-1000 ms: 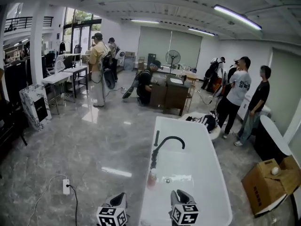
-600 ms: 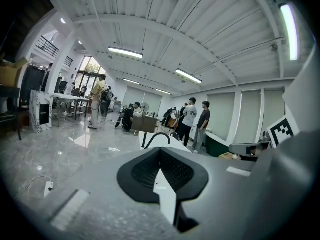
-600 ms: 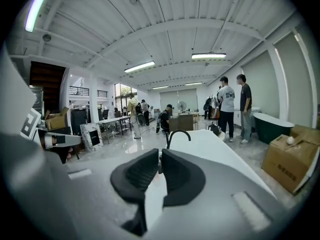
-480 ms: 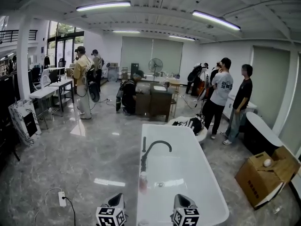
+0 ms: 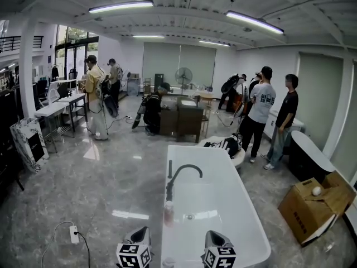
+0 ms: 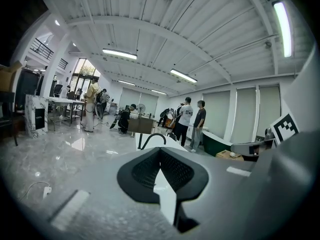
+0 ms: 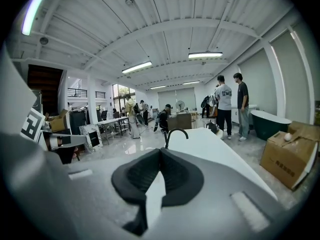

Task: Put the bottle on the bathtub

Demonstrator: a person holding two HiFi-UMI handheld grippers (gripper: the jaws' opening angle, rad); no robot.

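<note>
A white bathtub (image 5: 248, 208) fills the middle of the head view, with a black arched faucet (image 5: 179, 176) on its left rim. A small pale bottle (image 5: 168, 213) stands upright on that rim at the faucet's foot. Both grippers show only at the bottom edge, short of the bottle: my left gripper (image 5: 143, 233) over the floor beside the tub, my right gripper (image 5: 213, 237) over the tub's near end. In the left gripper view the left gripper (image 6: 160, 150) has its dark pads meeting with nothing between them. The right gripper (image 7: 160, 150) looks the same, with the faucet (image 7: 175, 134) beyond it.
A cardboard box (image 5: 312, 208) with a white ball on it sits right of the tub. A power strip (image 5: 73, 235) and its cable lie on the grey floor at left. Several people stand beyond the tub, near a dark cabinet (image 5: 189, 121). A dark tub (image 5: 312, 155) stands at far right.
The head view swung slightly between one second and half a second ago, so the tub and bottle sit further left in frame. Both grippers stay low and shut.
</note>
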